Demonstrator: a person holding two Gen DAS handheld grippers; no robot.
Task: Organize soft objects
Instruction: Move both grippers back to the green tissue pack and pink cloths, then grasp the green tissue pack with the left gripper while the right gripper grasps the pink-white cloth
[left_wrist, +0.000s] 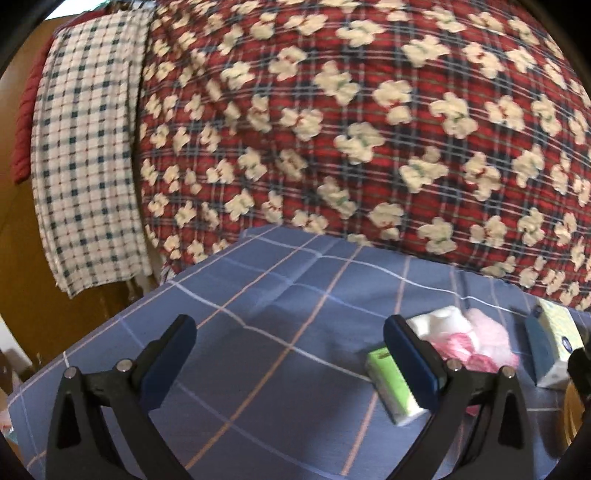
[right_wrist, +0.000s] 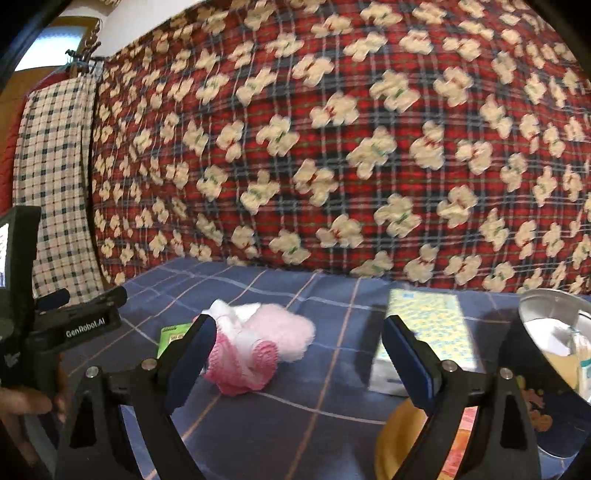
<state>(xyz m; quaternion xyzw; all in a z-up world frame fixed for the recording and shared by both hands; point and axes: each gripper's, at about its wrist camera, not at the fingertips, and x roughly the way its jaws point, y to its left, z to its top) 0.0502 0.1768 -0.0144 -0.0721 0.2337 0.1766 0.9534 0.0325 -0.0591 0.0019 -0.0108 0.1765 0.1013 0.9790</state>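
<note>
Right gripper: jaws spread wide, nothing between the pads; it points slightly down over the blue checked cloth. Wide spread reads as readiness for a bulky soft item rather than a grip

Left gripper: jaws equally wide, empty, only bare cloth between the pads. Its body shows at the left edge of the right-wrist view, a hand wrapped round the handle. Both tools sit side by side, facing the same way – probably so either can take whichever piece is nearer

Nearest at right: a dark printed tin, mouth open and tilted toward the camera, contents unclear, with a round yellowish thing partly visible beneath it. Judged to be the likely container, kept close to the right hand

Task items lie in a loose row in the middle of the cloth:
- green tissue pack, flat, just behind the left gripper's right finger
- pink and white fluffy bundle, knitted part toward the camera, touching or nearly touching the green pack; exact contact not clear
- yellow-patterned tissue box, lying beside the tin, apart from the bundle

Nothing lifted yet; sorting looks barely begun

Far: red plaid blanket with cream bears hung as a backdrop, a blue-and-white checked cloth hanging to its left
</note>
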